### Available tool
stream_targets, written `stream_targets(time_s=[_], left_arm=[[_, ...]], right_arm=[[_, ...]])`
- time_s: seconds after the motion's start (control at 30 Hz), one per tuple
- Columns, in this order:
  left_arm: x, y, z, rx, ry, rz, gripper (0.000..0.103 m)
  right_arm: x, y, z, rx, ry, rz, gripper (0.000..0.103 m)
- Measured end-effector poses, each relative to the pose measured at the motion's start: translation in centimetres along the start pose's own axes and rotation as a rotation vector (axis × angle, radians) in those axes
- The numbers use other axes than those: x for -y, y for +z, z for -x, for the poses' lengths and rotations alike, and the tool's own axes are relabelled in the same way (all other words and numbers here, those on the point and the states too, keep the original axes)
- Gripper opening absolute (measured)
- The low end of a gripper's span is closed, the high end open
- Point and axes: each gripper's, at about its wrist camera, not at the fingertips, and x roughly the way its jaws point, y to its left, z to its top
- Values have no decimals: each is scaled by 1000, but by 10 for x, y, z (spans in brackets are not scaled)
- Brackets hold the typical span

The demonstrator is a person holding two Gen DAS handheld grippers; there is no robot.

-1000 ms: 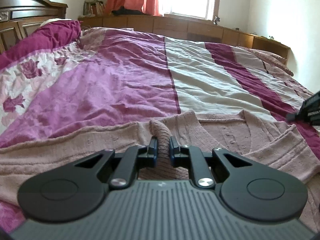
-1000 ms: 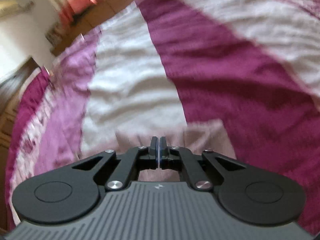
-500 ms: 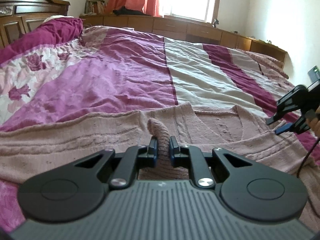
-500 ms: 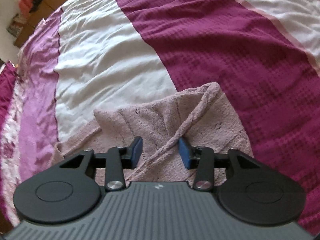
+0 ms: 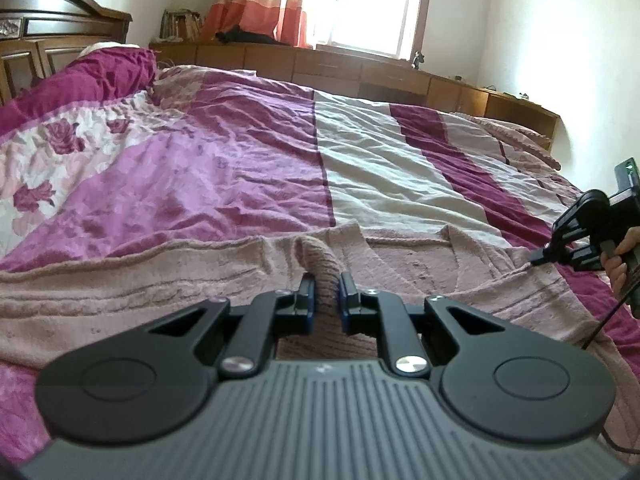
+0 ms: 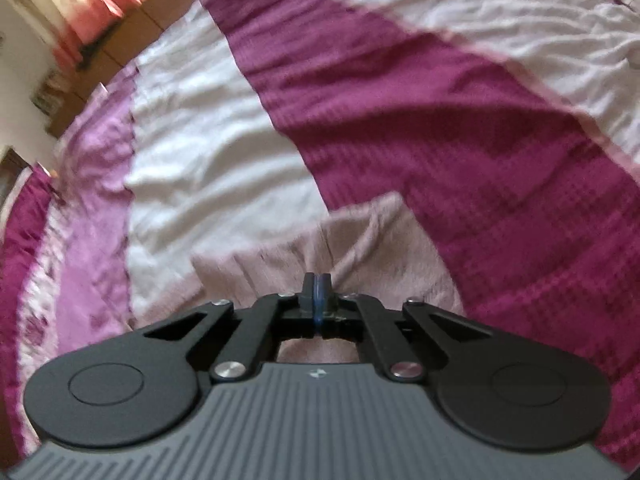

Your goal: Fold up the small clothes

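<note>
A dusty-pink knit garment (image 5: 400,264) lies spread across the near part of the bed. My left gripper (image 5: 326,280) is shut on a raised fold of it, and the cloth bulges up between the pads. At the far right of the left wrist view, my right gripper (image 5: 538,258) touches the garment's right edge with its tips, held by a person's hand (image 5: 624,256). In the right wrist view, the right gripper (image 6: 317,280) has its pads pressed together at a corner of the garment (image 6: 372,248). The hem's creases run into the tips.
The bed has a striped bedspread (image 5: 240,168) in magenta, lilac and white. A dark wooden headboard (image 5: 40,40) and a magenta pillow (image 5: 100,76) are at the far left. Low wooden cabinets (image 5: 380,72) run under the window behind the bed. A cable hangs from the right gripper.
The right gripper's jaws stood apart over the garment's hem half a second ago and have now closed on it. The left gripper has drifted a little with its fold still pinched.
</note>
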Motion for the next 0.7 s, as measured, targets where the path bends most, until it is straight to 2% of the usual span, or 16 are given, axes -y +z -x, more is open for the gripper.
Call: stream_targets(time_s=[0.1, 0.2, 0.23, 0.27, 0.3, 0.33, 0.37, 0.4, 0.5, 0.7], left_arm=[[2, 5, -1, 9, -1, -13, 14], [2, 9, -4, 5, -1, -12, 14], [2, 9, -4, 5, -2, -15, 14], [3, 9, -3, 6, -2, -18, 14], [4, 8, -3, 6, -3, -22, 14], [4, 7, -2, 5, -3, -22, 14], [4, 6, -2, 3, -3, -21, 14], [4, 5, -1, 1, -5, -19, 14], [4, 0, 1, -2, -8, -16, 14], [-3, -5, 21, 23, -31, 22, 14]], right_arm=[[3, 9, 11, 52, 60, -9, 0], [-7, 18, 9, -24, 123, 111, 0], [-13, 18, 7, -58, 120, 180, 5], [-20, 18, 6, -92, 111, 251, 12], [-25, 16, 6, -117, 87, 299, 29], [-31, 15, 4, -140, 54, 335, 56], [-34, 13, 3, -167, 22, 350, 65], [-35, 13, 1, -182, 6, 335, 68], [-38, 12, -6, -210, -10, 260, 68], [-47, 1, -36, -268, -101, 132, 66]])
